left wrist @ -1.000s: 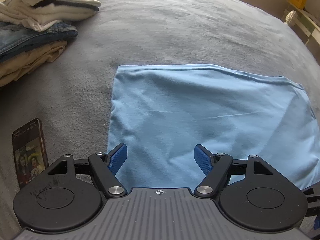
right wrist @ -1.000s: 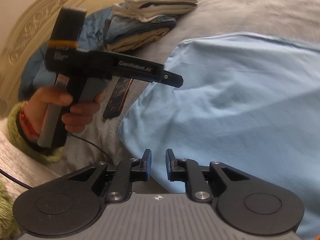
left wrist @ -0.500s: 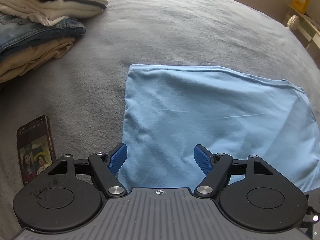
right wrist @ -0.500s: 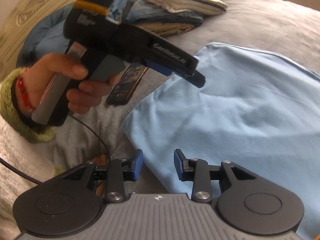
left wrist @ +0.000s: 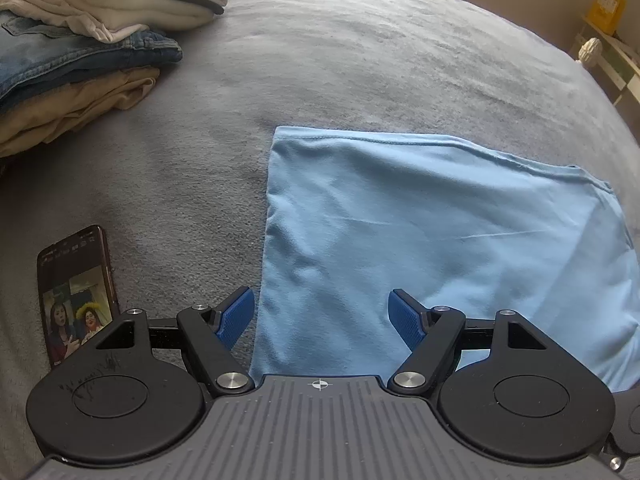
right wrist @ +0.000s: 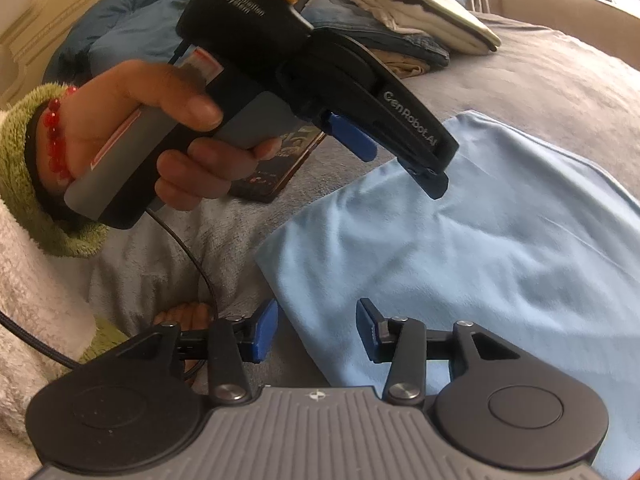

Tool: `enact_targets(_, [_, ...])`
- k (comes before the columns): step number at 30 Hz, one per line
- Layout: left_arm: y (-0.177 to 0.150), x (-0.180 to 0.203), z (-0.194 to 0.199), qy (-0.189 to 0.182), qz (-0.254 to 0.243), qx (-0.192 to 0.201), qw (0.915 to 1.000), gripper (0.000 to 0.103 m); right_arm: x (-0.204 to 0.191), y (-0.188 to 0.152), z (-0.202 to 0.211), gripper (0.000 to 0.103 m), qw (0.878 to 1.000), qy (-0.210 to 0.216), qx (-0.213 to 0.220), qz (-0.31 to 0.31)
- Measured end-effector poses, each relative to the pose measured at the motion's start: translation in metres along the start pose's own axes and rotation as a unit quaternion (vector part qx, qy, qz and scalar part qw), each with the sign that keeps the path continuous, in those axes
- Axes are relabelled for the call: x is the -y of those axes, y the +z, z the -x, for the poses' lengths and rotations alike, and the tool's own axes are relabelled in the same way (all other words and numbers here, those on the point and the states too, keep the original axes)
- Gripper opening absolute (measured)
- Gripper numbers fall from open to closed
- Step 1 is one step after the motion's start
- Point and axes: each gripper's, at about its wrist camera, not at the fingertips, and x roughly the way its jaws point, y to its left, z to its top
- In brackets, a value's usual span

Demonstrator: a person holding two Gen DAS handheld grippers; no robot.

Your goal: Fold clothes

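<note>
A light blue garment lies folded flat as a rectangle on the grey bed cover. My left gripper hangs open just above the cloth's near left edge, with nothing between its blue pads. In the right wrist view the same garment fills the right side. My right gripper is open at the cloth's near corner, one finger on each side of the edge. The left gripper, held by a hand, hovers over the cloth's far left part.
A stack of folded clothes, white over denim over tan, sits at the bed's far left. A lit phone lies left of the garment. A cable trails from the left gripper. Shelving stands beyond the bed's right side.
My right gripper went from nearly shut to open and came closer to the cloth's near corner. The left gripper drifted left, so the garment sits further right in its view.
</note>
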Motion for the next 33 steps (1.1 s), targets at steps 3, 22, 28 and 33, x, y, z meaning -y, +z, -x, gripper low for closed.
enact_targets(3, [0.003,-0.005,0.002,0.000,0.004,0.005,1.0000,0.074,-0.006,0.003,-0.002,0.057,1.000,-0.007,0.007,0.018])
enact_targets(22, [0.013,-0.043,0.007,0.022,0.041,0.015,0.9988,0.074,-0.061,0.019,-0.046,0.060,0.974,-0.040,0.032,0.222])
enact_targets(28, [0.010,-0.042,0.002,0.037,0.025,0.010,0.9989,0.074,-0.076,0.015,-0.065,0.057,0.956,-0.040,0.017,0.290])
enact_targets(33, [0.008,-0.041,-0.003,0.048,0.012,0.011,0.9987,0.074,-0.077,0.011,-0.076,0.055,0.952,-0.051,-0.008,0.302])
